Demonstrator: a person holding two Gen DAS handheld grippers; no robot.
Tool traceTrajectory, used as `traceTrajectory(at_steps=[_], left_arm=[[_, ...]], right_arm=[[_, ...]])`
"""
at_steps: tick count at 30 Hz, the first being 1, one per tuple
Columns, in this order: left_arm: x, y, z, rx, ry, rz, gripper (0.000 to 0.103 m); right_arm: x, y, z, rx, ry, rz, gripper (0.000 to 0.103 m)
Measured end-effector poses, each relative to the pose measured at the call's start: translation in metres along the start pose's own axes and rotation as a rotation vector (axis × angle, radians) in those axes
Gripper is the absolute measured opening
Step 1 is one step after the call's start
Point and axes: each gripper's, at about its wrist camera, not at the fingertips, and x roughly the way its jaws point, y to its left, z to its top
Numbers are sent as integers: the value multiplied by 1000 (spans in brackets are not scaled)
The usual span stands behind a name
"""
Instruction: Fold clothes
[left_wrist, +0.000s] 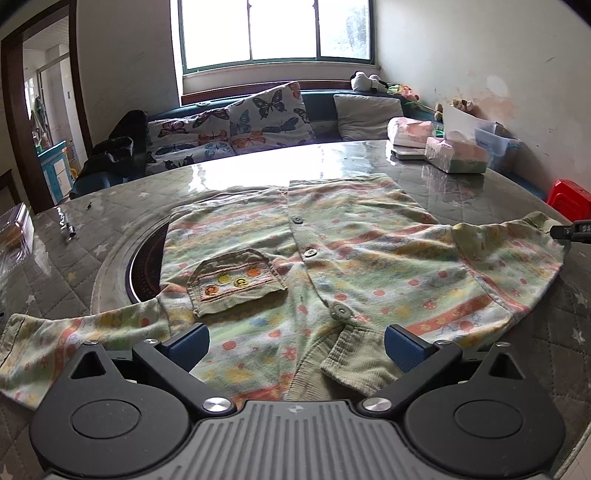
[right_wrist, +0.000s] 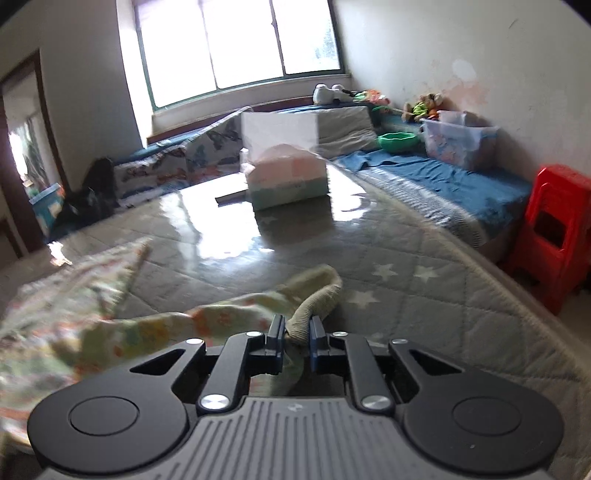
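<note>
A child's patterned shirt (left_wrist: 332, 251) with buttons and a chest pocket (left_wrist: 236, 282) lies spread face up on the round table (left_wrist: 147, 199). My left gripper (left_wrist: 295, 349) hovers over its collar end, jaws wide open, nothing between the blue pads. My right gripper (right_wrist: 297, 338) is shut on the ribbed green cuff (right_wrist: 314, 299) of one sleeve, which bunches up between the pads. In the left wrist view that sleeve (left_wrist: 517, 251) stretches to the right edge, where the right gripper's tip (left_wrist: 570, 230) shows.
Tissue packs (left_wrist: 456, 155) and a flat scale (left_wrist: 406, 153) stand at the table's far right; one pack (right_wrist: 288, 181) is ahead of the right gripper. A pen (left_wrist: 70, 230) lies at the left. A red stool (right_wrist: 554, 236) stands beside the table, a sofa behind.
</note>
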Motion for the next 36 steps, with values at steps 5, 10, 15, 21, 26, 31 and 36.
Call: traceTrajectory(at_steps=[5,10,15,21,26,31,36], left_arm=[[-4,9,0,-25,-10,16,103],[-11,22,-1,-57,-21,37,103],[-16,33,-8,-81,-24,54,103],[-23,50,-16,-124,-29,71,103],[-29,66,-23,-160,-33,90,103],[-32,80,-28,-193,-34,106,103],[-32,85,-32,-203,-24,113,103]], right_arm=[[-16,31,15,2,-26,151,11],[-31,76,29,-27,-43,315,11],[-43,128,43,-82,-61,461,11],[-44,193,48,-183,-42,606,11],[-36,242,37,-272,4,674,11],[-27,275,22,-314,67,710,11],[-20,298,7,-341,116,741,19]])
